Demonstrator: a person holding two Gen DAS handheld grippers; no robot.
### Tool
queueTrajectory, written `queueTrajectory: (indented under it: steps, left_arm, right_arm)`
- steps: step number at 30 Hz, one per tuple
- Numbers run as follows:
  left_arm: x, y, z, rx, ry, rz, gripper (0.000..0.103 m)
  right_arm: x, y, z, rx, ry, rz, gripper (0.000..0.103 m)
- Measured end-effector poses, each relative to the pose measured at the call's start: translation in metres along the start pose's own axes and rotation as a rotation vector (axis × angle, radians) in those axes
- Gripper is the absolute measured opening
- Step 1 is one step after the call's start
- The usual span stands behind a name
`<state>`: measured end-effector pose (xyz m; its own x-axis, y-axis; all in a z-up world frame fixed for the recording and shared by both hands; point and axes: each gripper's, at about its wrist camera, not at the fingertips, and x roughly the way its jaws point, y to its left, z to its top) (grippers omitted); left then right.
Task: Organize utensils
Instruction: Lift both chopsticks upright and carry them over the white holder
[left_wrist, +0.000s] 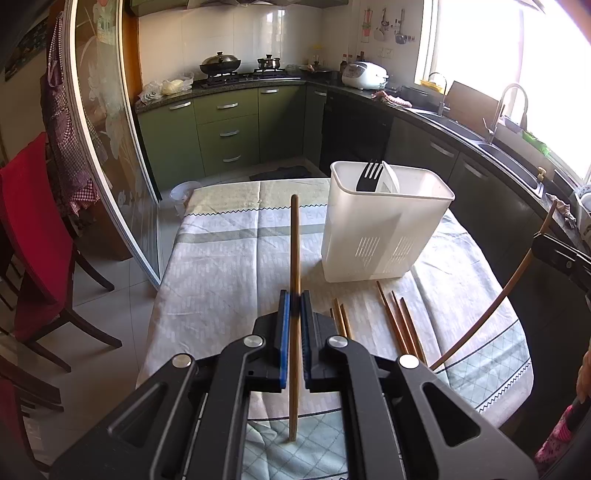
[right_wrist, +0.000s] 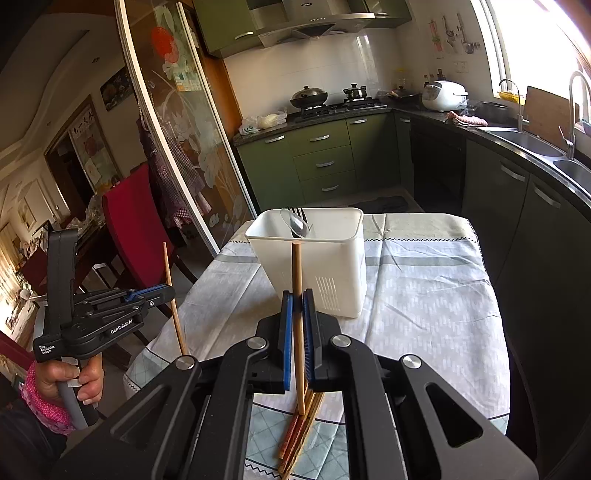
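Straight ahead in the left wrist view, the left tongs (left_wrist: 294, 306) are clenched on a wooden chopstick (left_wrist: 294, 251) standing upright between the blue pads. A white utensil holder (left_wrist: 384, 236) sits at 1 o'clock on the cloth-covered counter (left_wrist: 221, 266), a black fork (left_wrist: 370, 177) inside. Loose chopsticks (left_wrist: 400, 321) lie at 3 o'clock.

From the right wrist view, the right tongs (right_wrist: 297, 317) grip a second chopstick (right_wrist: 297, 269), pale and straight, with the holder just beyond at 12 o'clock.
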<state>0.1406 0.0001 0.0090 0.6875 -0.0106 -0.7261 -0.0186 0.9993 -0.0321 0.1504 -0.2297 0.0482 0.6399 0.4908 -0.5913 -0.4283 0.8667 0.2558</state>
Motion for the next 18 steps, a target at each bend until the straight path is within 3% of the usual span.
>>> queueTrajectory:
  steps: [18]
  left_arm:
    - [-0.0078, -0.0001, 0.0051, 0.008, -0.038, -0.006, 0.006]
  right_arm:
    - [-0.0032, 0.0069, 0.0066, -0.021, -0.012, 0.003, 0.006]
